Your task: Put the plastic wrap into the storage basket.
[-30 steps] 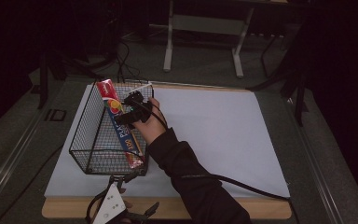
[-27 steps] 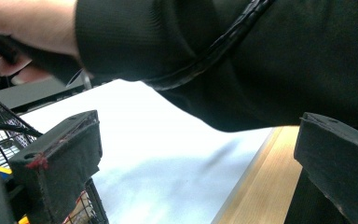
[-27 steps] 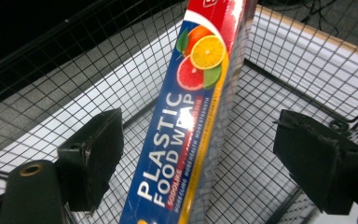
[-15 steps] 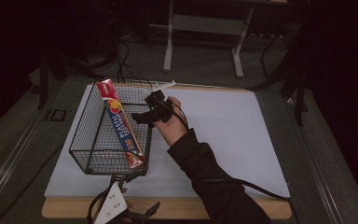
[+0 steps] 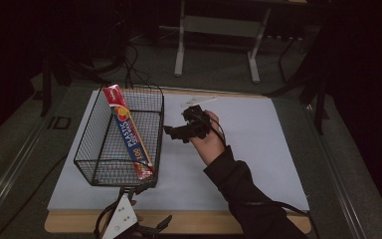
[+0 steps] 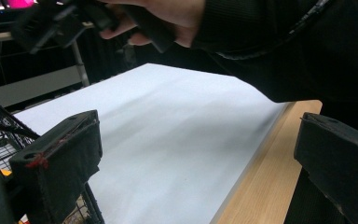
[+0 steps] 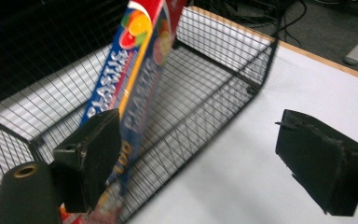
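A second earlier the right tool was over the wire basket at the plastic-wrap box; since then it had drawn clear to the basket's right, above the white mat. Its jaws had just been opening and stood wide, nothing between them. The box leaned diagonally inside the basket, apparently untouched. The left tool, at the desk's near edge, gaped empty.
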{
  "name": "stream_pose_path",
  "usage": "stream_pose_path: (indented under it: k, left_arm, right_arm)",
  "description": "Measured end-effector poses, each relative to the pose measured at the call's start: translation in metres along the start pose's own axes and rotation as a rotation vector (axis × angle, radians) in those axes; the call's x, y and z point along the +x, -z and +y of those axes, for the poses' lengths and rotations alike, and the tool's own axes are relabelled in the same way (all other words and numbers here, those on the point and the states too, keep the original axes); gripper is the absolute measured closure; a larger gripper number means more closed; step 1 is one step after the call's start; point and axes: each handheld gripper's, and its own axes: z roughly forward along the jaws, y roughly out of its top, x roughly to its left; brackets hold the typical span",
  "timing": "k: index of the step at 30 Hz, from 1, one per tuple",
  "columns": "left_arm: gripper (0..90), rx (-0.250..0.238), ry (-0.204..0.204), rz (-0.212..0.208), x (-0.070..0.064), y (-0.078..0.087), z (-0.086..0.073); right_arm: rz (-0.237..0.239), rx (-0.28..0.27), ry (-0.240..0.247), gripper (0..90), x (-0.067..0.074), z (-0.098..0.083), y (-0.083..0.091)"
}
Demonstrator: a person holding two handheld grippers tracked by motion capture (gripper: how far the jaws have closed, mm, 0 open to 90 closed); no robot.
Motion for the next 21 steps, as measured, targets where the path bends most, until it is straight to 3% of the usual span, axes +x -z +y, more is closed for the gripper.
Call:
stream_pose_path:
  k: [7, 21]
  left_arm:
    - [1.3, 0.004, -0.002, 0.0, 0.0, -0.001, 0.0]
    - [1.3, 0.009, -0.006, -0.004, -0.001, -0.003, 0.0]
  right_arm:
    - [-0.017, 0.006, 0.002, 13.9, -0.015, -0.026, 0.019]
    - [-0.011, 0.005, -0.017, 14.2, -0.035, -0.072, 0.037]
